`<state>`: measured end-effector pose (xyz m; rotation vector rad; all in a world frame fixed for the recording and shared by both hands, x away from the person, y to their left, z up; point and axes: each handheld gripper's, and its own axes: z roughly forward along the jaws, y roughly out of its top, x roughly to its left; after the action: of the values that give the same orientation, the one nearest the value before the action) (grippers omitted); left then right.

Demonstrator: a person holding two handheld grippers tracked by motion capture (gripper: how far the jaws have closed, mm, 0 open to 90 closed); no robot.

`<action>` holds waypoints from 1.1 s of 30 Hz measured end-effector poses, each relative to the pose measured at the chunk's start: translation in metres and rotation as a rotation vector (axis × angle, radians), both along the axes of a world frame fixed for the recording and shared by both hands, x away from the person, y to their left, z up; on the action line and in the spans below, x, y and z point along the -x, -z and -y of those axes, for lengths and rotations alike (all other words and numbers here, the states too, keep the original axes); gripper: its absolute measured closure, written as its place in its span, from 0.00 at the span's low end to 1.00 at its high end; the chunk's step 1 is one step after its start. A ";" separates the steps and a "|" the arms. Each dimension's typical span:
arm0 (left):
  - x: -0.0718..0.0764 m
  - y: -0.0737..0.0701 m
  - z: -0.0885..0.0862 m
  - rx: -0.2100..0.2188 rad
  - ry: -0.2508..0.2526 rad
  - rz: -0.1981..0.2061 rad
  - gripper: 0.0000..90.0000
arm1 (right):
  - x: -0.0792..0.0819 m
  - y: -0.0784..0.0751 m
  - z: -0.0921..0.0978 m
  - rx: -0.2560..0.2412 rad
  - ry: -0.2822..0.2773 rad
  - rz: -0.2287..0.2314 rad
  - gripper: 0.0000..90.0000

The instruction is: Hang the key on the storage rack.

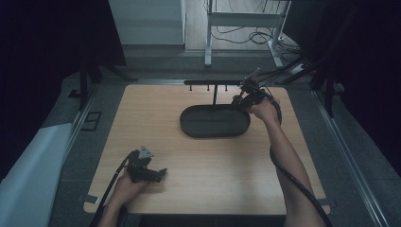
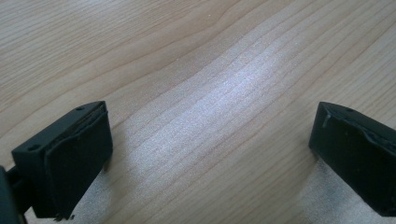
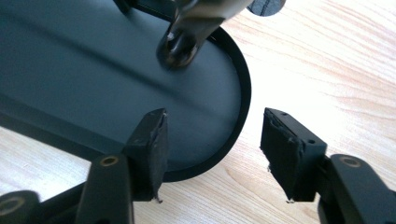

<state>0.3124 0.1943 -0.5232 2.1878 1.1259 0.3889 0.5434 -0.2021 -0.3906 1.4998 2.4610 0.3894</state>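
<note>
Black oval tray [image 1: 215, 122] | right gripper [image 3: 212, 149] released, jaws straddling tray rim | left gripper [image 2: 210, 154] released, parked on table [image 1: 156, 113] | judged next: clench rim squarely.

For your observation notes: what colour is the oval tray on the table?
The oval tray is black, with a matt dark inside; the right gripper view shows it best.
</note>
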 end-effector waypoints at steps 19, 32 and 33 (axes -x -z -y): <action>0.000 0.000 0.000 0.002 0.000 -0.001 0.00 | 0.025 -0.006 0.011 -0.033 -0.104 0.034 0.14; 0.000 0.000 0.000 0.004 -0.003 -0.001 0.00 | 0.044 -0.011 0.011 -0.055 -0.164 0.072 0.11; 0.000 0.000 0.000 0.004 -0.003 0.000 0.00 | 0.045 -0.011 0.012 -0.056 -0.166 0.076 0.10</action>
<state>0.3122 0.1940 -0.5233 2.1834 1.1295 0.3875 0.4983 -0.2140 -0.3794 1.2787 2.5416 0.5399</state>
